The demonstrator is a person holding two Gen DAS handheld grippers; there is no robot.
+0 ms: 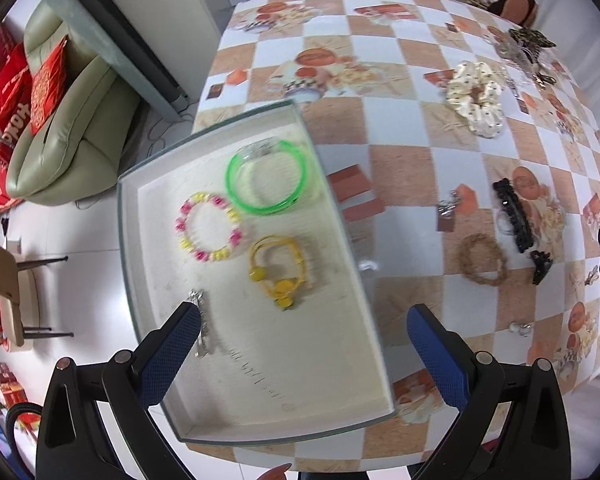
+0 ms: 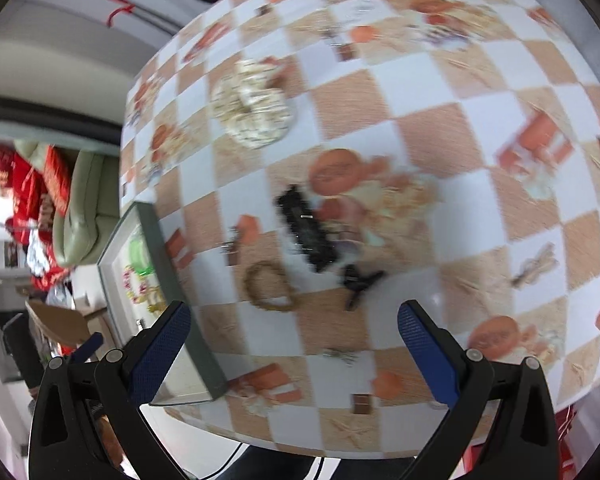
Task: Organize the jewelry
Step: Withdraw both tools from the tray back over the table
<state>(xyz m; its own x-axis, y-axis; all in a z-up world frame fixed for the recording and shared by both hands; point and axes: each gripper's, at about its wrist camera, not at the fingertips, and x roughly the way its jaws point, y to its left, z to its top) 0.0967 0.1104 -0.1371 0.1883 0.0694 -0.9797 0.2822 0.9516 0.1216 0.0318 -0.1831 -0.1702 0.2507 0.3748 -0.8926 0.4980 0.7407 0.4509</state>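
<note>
With both grippers' jaws spread and empty, the right gripper point(image 2: 294, 344) hangs above the brown braided band point(image 2: 269, 286) at lower centre, seemingly next for the tray point(image 1: 346, 216) at left.

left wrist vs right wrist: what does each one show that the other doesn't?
Left wrist only: the silver hair clip inside the shallow grey tray, and the open left gripper.

Right wrist only: the open right gripper, nothing between its fingers.

Both: the tray, green plastic bangle, cream dotted scrunchie, long black claw clip and brown braided hair tie.
</note>
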